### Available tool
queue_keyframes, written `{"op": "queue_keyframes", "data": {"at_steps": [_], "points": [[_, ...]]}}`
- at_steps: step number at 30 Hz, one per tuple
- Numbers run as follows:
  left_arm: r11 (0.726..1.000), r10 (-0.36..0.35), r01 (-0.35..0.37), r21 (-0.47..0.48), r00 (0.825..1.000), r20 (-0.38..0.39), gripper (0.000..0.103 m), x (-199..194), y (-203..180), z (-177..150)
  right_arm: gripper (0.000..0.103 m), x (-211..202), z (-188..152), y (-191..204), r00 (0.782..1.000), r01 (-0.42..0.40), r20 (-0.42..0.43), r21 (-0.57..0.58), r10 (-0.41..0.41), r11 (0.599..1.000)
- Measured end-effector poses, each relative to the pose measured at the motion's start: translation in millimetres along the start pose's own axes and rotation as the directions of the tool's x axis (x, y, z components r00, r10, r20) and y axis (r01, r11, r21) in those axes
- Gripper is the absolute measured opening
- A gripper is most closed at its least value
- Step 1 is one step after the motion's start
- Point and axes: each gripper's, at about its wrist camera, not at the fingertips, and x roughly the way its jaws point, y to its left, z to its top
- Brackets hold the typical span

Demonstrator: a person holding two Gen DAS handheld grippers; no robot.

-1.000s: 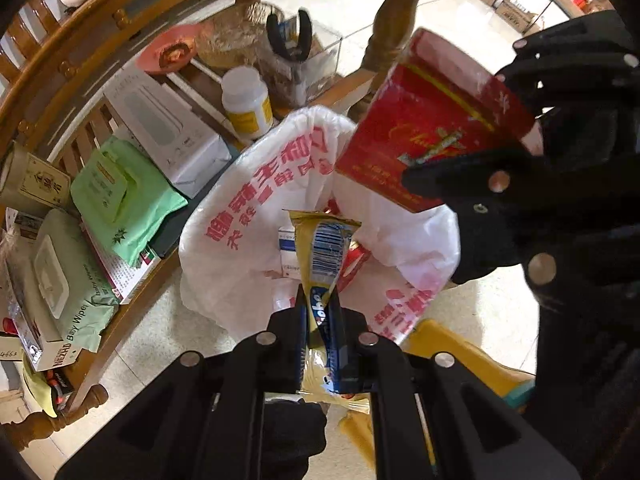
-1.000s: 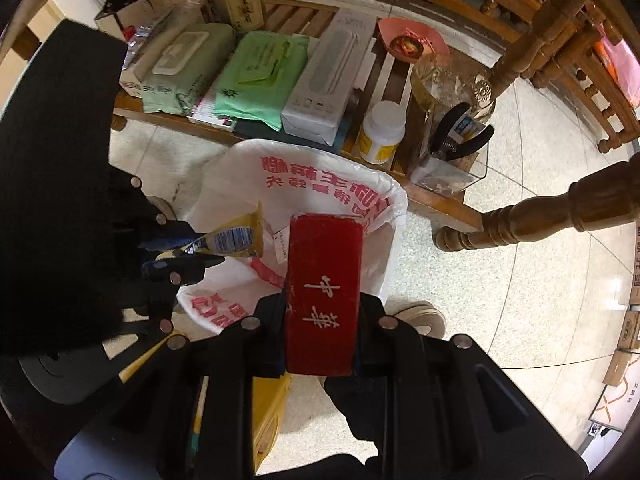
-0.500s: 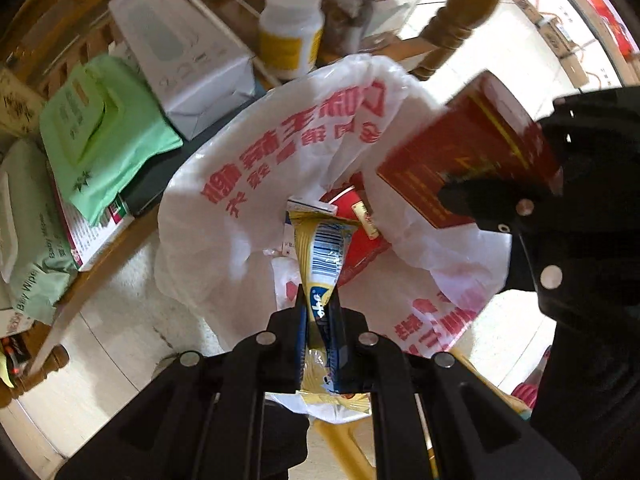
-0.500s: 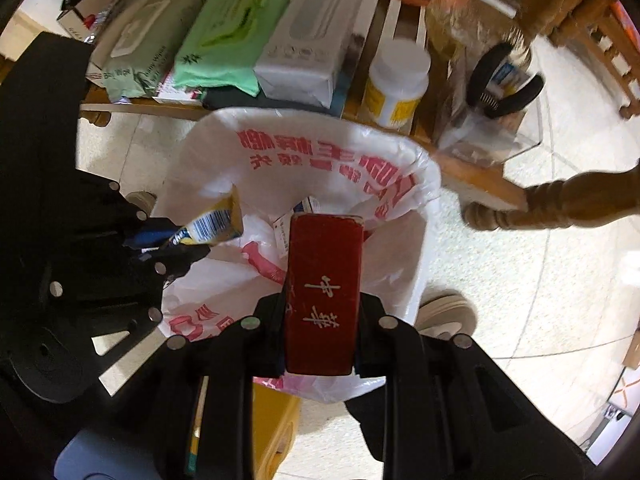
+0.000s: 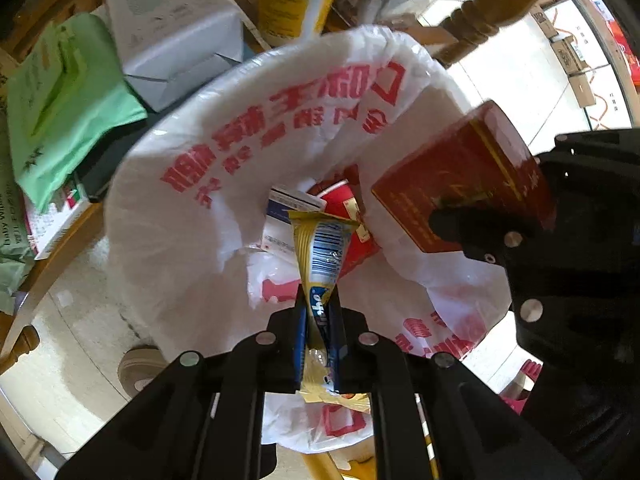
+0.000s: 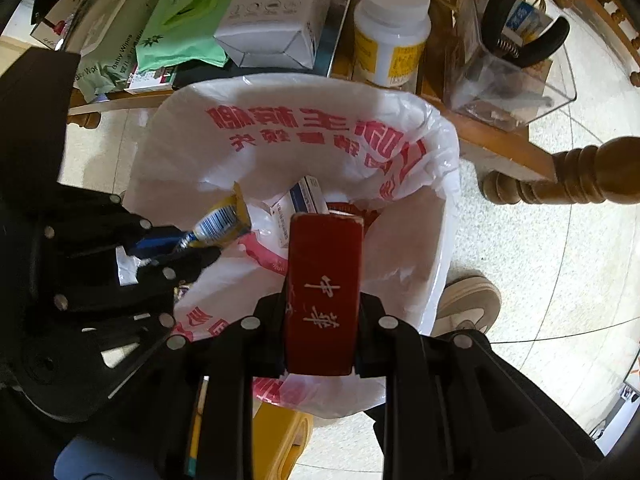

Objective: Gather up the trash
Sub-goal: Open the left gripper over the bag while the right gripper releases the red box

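A white plastic bag with red print (image 5: 192, 216) (image 6: 304, 136) lines a bin and stands open on the floor. Inside lie a white-and-blue box (image 5: 292, 202) (image 6: 304, 200) and a red package (image 5: 340, 200). My left gripper (image 5: 318, 304) (image 6: 188, 248) is shut on a yellow-and-blue snack wrapper (image 5: 320, 248) (image 6: 218, 222) over the bag's mouth. My right gripper (image 6: 322, 300) (image 5: 456, 216) is shut on a red cigarette box (image 6: 322, 292) (image 5: 464, 184), held above the bag's right side.
A low wooden shelf (image 6: 492, 136) behind the bag holds a white tissue box (image 6: 280, 12), green wipes packs (image 6: 180, 16), a white pill bottle (image 6: 390, 32) and a clear holder with a black clamp (image 6: 516, 52). A shoe (image 6: 468, 304) and a yellow stool (image 6: 280, 436) are beside the bag. A turned table leg (image 6: 560, 176) lies to the right.
Both grippers have moved down and closer to the bag's mouth, still holding the wrapper and the red box. The bag looms larger in both views.
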Motion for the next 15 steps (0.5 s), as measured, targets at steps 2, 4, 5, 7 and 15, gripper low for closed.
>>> {"op": "queue_keyframes", "data": {"at_steps": [2,4,5,7,15], "points": [[1.000,-0.008,0.008,0.006,1.000,-0.003,0.010,3.4,-3.2,-0.4,0.022,1.9,0.9,-0.8,1.000,0.001,-0.003,0.000,-0.001,1.000],[1.000,-0.009,0.009,0.004,1.000,-0.001,0.010,4.6,-3.2,0.1,0.022,2.8,2.0,-1.2,1.000,0.002,-0.002,0.001,-0.002,1.000],[1.000,-0.010,0.010,0.002,1.000,-0.001,0.010,7.0,-3.5,1.6,0.022,2.9,2.0,-1.5,1.000,0.001,-0.002,0.001,-0.001,1.000],[1.000,-0.007,0.007,-0.008,1.000,-0.003,0.010,8.1,-1.7,2.6,0.022,2.7,1.7,-1.7,1.000,-0.001,-0.005,0.000,0.001,1.000],[0.999,0.036,-0.036,-0.026,0.999,-0.024,0.016,15.3,3.8,1.2,0.029,9.5,4.1,2.7,1.000,0.016,-0.001,-0.008,-0.016,1.000]]}}
